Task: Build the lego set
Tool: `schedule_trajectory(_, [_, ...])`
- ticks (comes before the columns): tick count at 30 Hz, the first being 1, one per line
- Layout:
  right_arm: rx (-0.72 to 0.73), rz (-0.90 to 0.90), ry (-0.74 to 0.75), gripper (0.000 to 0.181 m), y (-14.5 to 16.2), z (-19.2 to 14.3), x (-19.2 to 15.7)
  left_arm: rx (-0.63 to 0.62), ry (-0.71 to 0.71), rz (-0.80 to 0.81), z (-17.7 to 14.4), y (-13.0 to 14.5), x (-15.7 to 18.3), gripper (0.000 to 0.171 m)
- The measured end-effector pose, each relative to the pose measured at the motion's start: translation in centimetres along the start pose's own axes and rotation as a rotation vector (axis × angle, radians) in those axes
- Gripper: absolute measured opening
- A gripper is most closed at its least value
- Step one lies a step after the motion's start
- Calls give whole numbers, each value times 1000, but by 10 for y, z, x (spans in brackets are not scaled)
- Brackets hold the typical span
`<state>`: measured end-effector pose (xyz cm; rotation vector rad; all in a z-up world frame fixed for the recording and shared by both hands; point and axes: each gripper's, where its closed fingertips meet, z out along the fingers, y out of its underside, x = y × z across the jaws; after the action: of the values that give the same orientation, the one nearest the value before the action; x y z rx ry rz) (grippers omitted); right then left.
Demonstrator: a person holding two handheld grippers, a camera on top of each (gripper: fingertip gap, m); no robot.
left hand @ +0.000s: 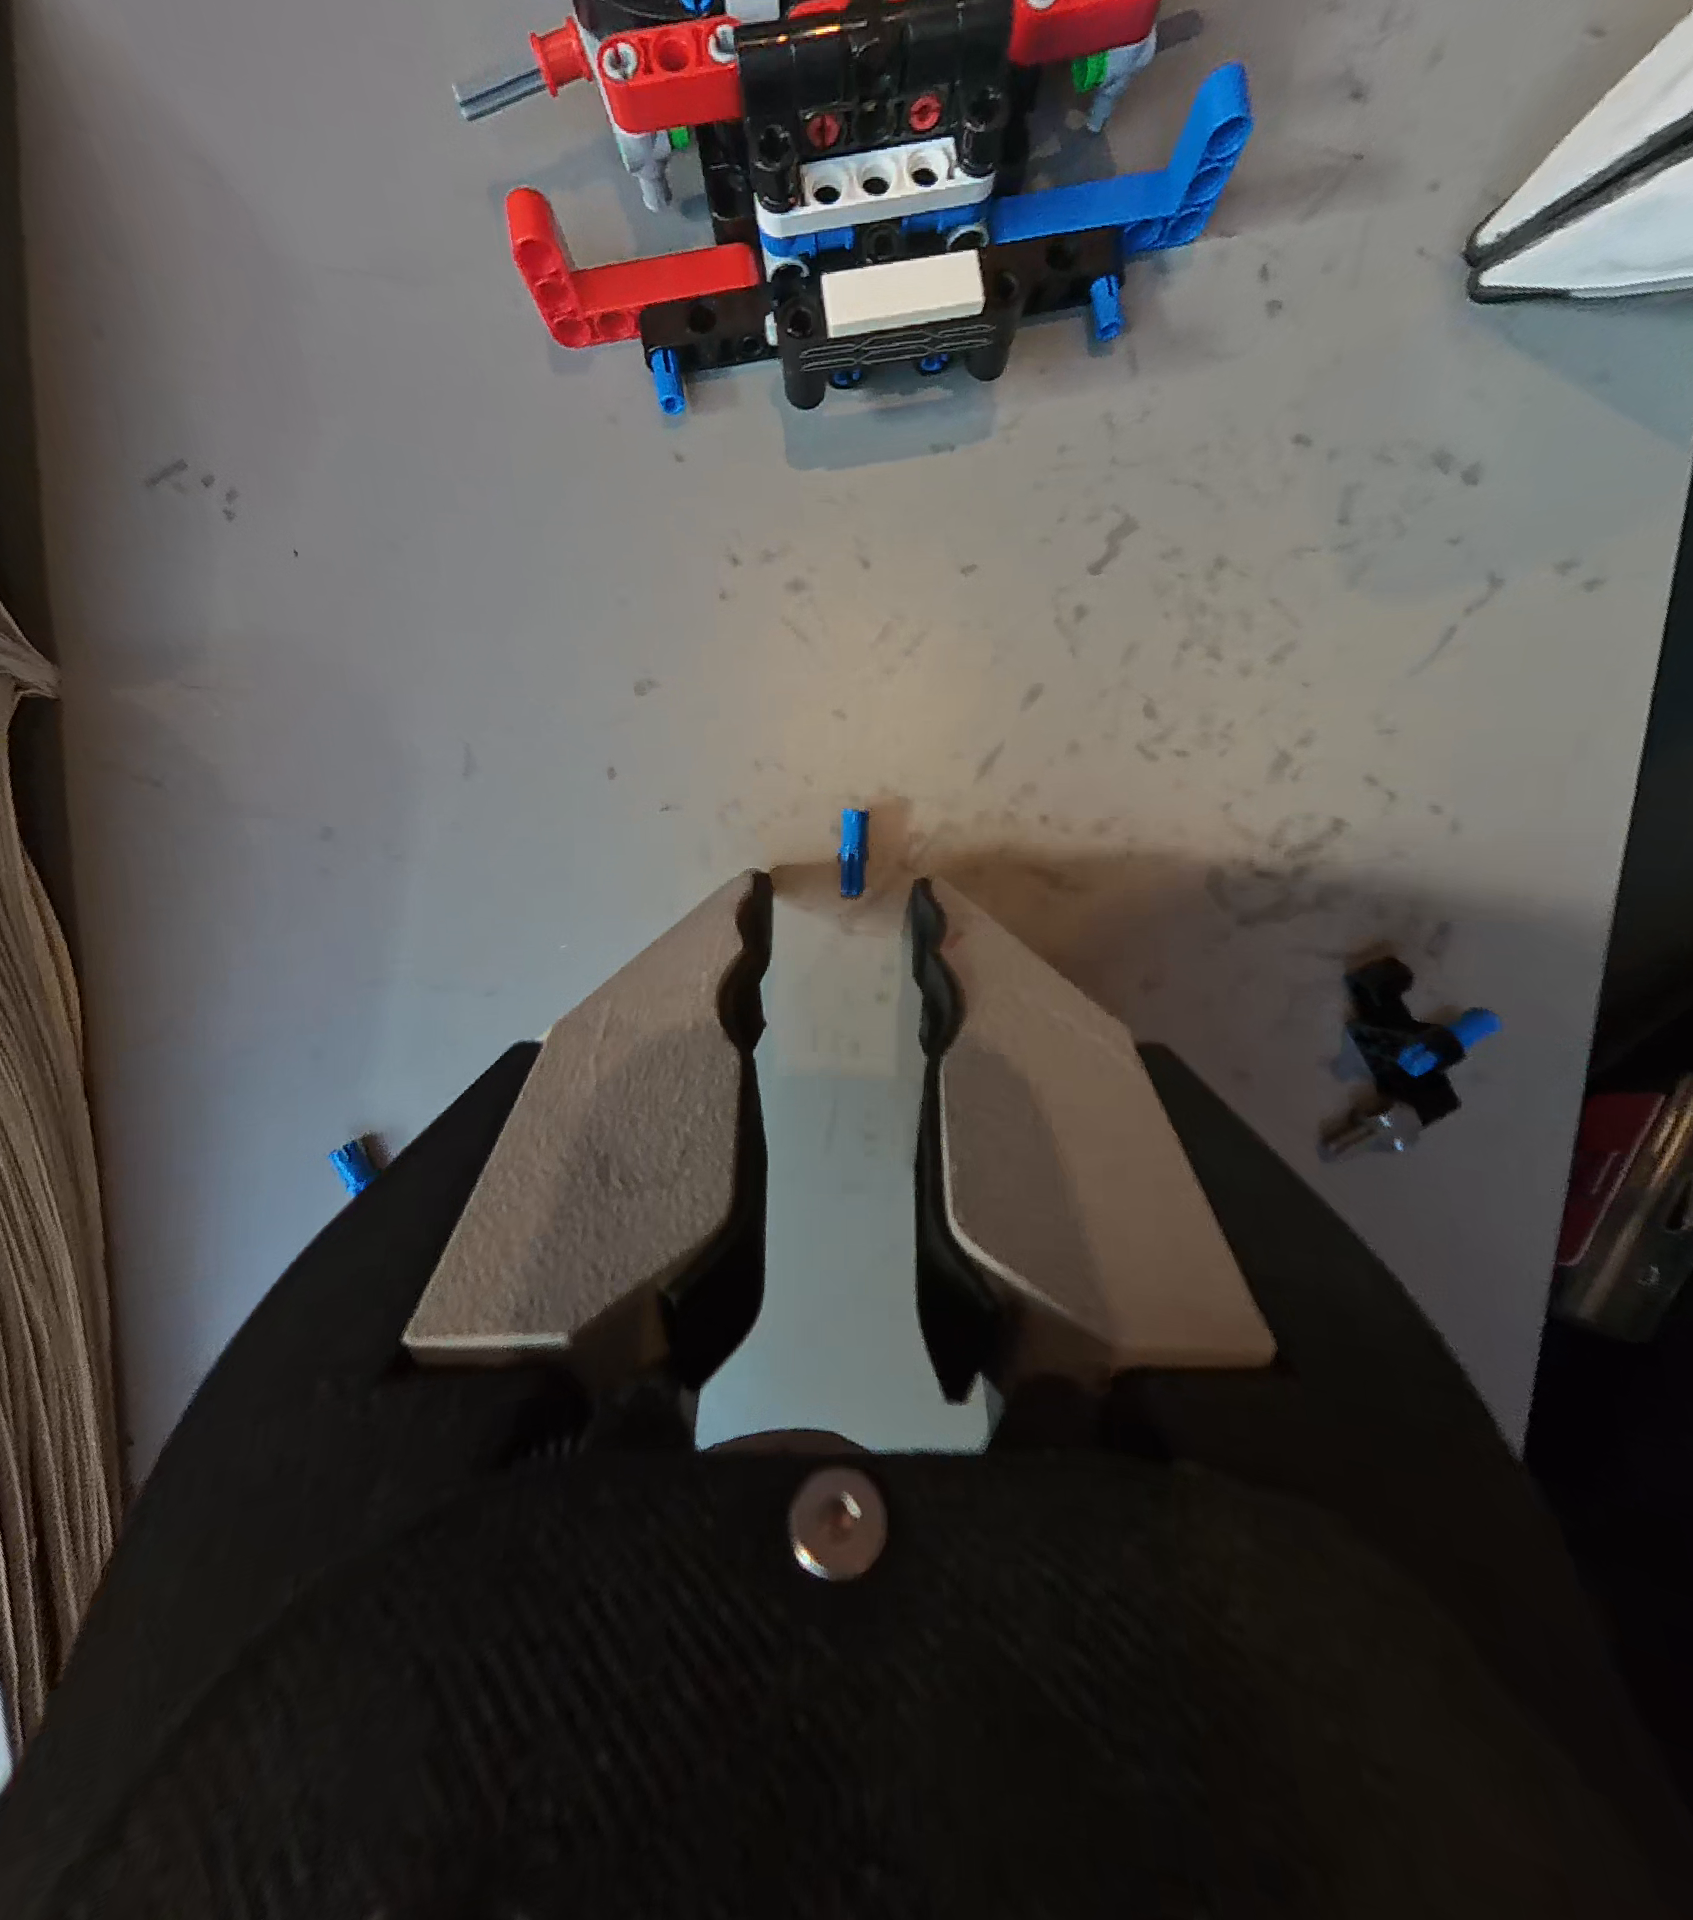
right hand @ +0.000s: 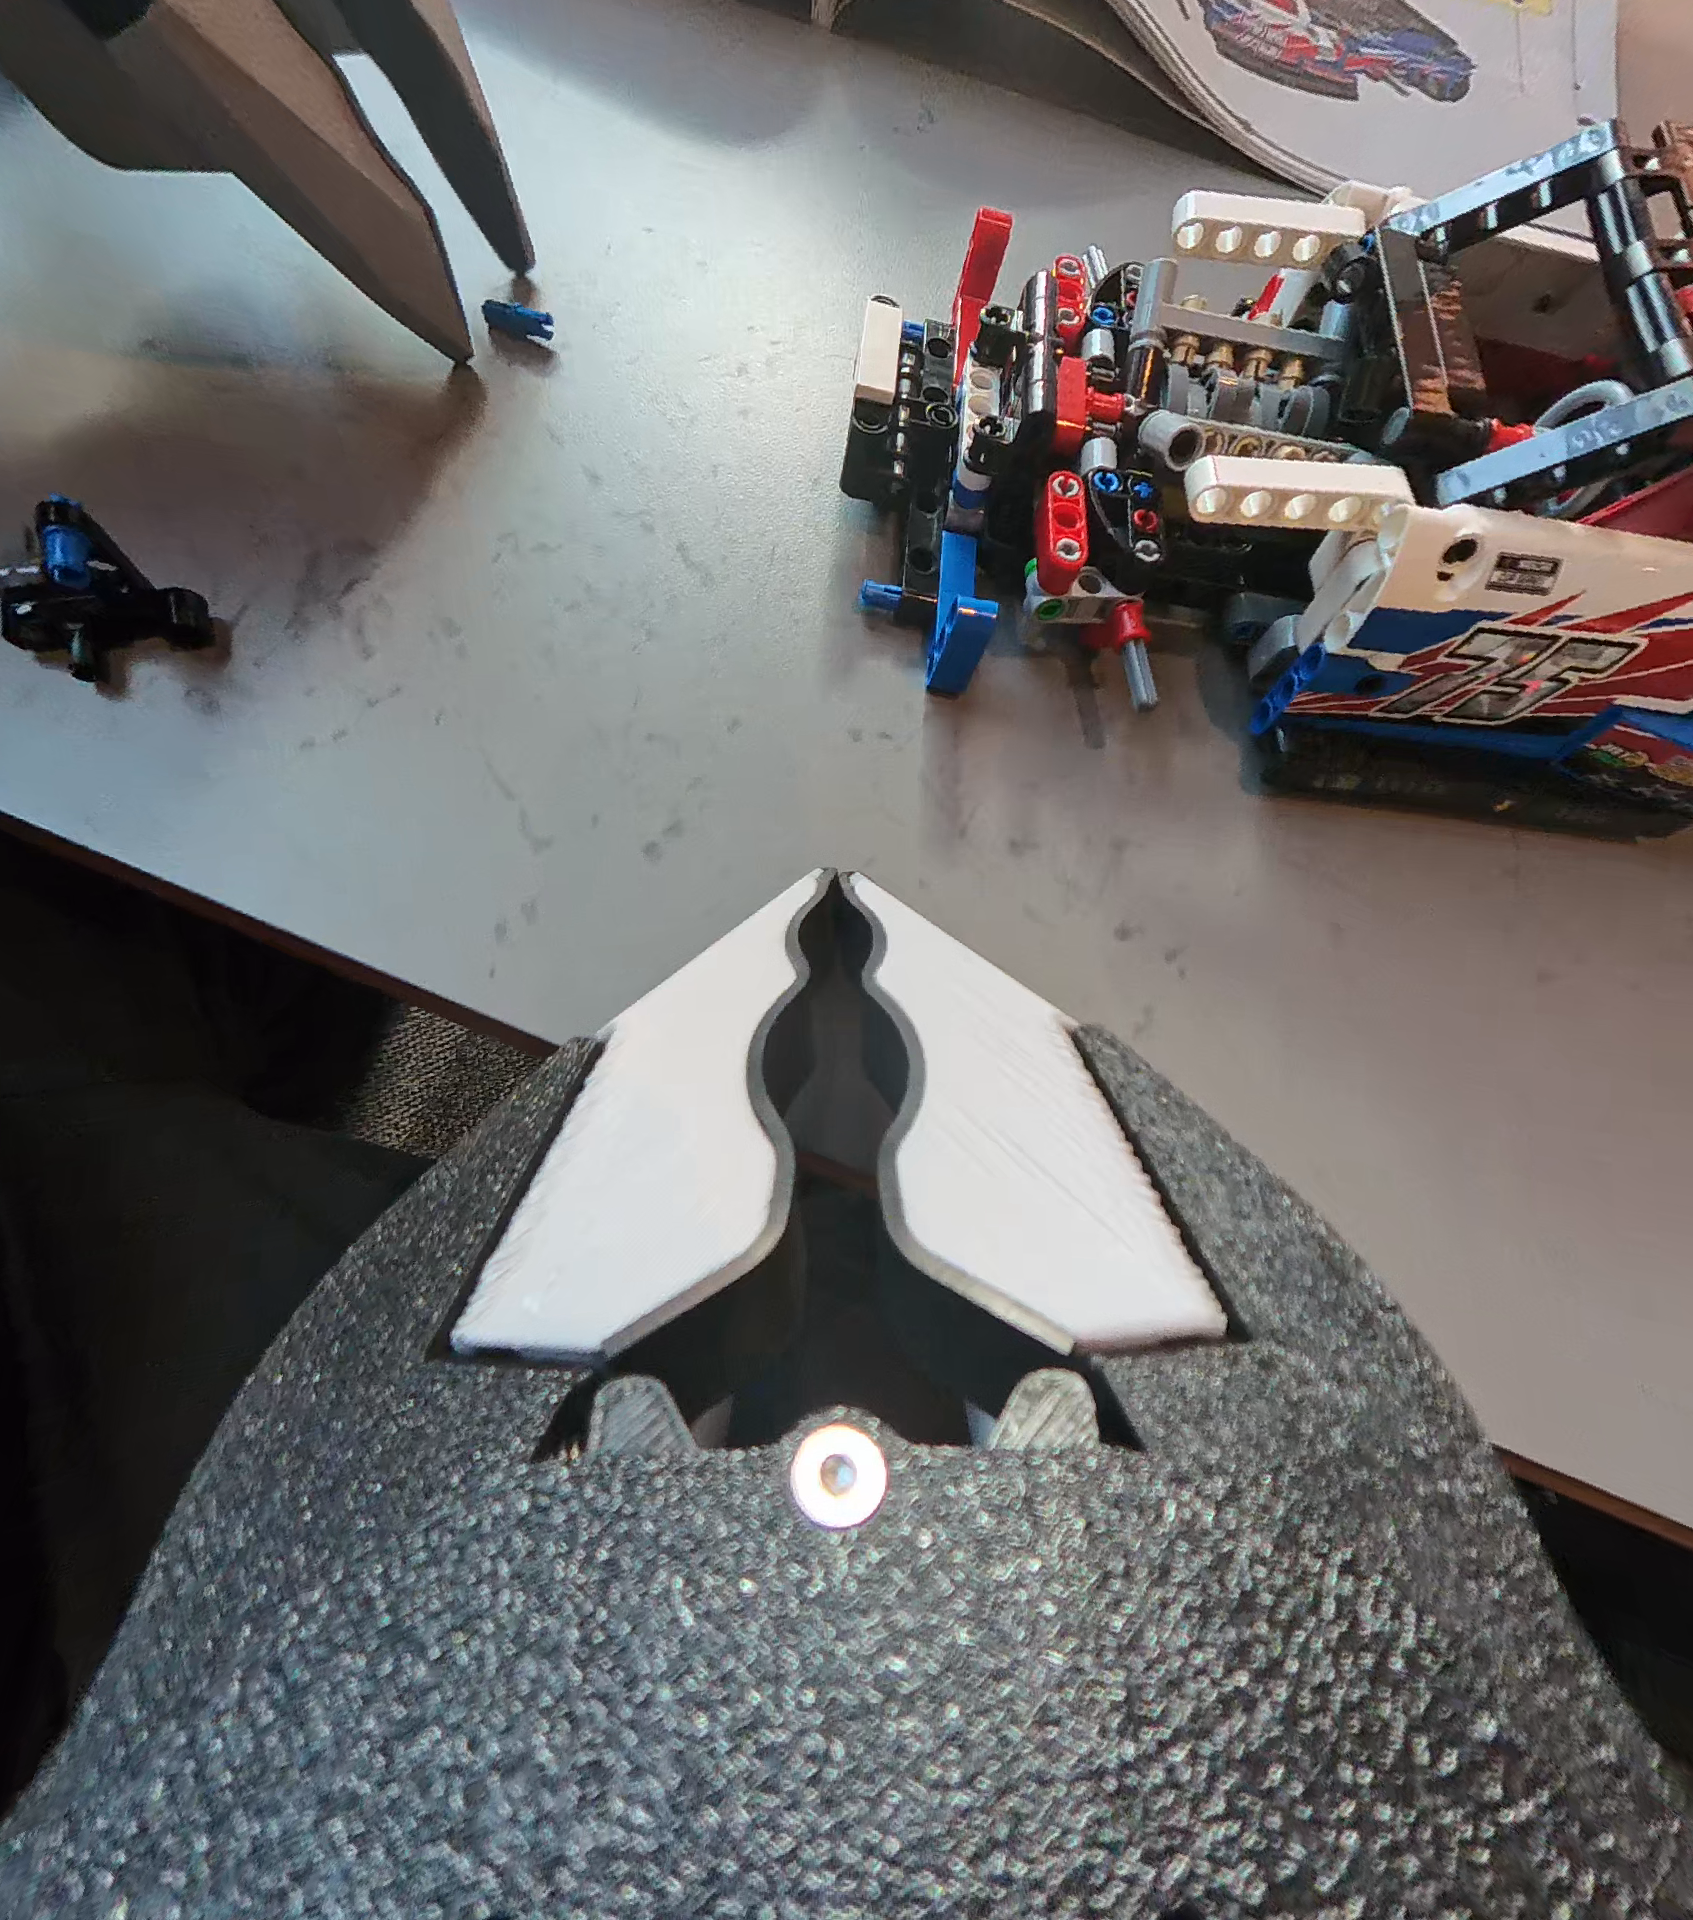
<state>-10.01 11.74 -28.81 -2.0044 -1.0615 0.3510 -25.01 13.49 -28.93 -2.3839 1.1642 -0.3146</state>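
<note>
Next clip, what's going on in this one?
A person is building a lego set with two hand-held grippers. The left gripper has its jaws open around a loose blue pin lying on the grey table, not yet gripping it. The right gripper hangs back near the table edge, jaws shut and empty. The half-built car sits farther along the table, and a small black and blue subassembly lies off to the side.

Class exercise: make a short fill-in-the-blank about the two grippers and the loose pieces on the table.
1. The left gripper, with grey-brown fingers, is ____.
2. The right gripper, with white fingers, is ____.
3. The small blue plastic pin lies on the ____ table.
4. The partly built lego car bears an L-shaped beam coloured ____ opposite its blue one.

Missing words: open; shut; grey; red
</note>
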Motion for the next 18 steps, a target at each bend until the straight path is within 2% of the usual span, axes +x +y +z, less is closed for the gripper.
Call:
schedule_trajectory(8, [-9,-12,22,0,0,0,1,-4,19,28,2,-3,4,19])
schedule_trajectory(11, [-9,-20,25,0,0,0,1,2,38,71,4,-5,11,2])
schedule_trajectory(18, [1,-17,19,0,0,0,1,34,47,156,7,-11,19,1])
